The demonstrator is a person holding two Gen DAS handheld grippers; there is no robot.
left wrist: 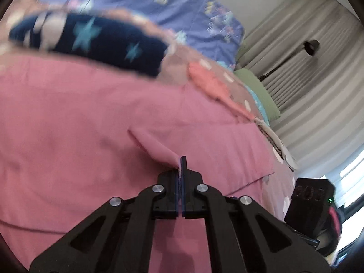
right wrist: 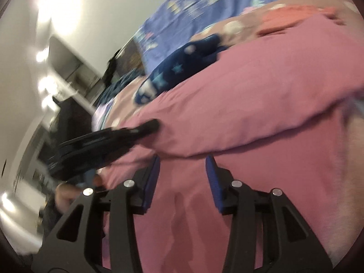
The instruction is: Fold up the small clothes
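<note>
A large pink garment (left wrist: 91,118) lies spread over the bed. My left gripper (left wrist: 181,162) is shut on a raised pinch of its cloth, which peaks at the fingertips. In the right wrist view the same left gripper (right wrist: 152,125) comes in from the left and bites into the pink garment (right wrist: 261,86) at a thick folded edge. My right gripper (right wrist: 183,165) stands open just before that fold. Its blue pads (right wrist: 154,173) hang apart over flat pink cloth and press on nothing.
A navy garment with light stars (left wrist: 91,43) and a coral garment (left wrist: 211,84) lie beyond the pink one on a dotted pink cover (left wrist: 177,56). Behind is a purple patterned sheet (left wrist: 182,6). Curtains (left wrist: 307,86) hang at the right. A person's hand (right wrist: 66,193) shows at lower left.
</note>
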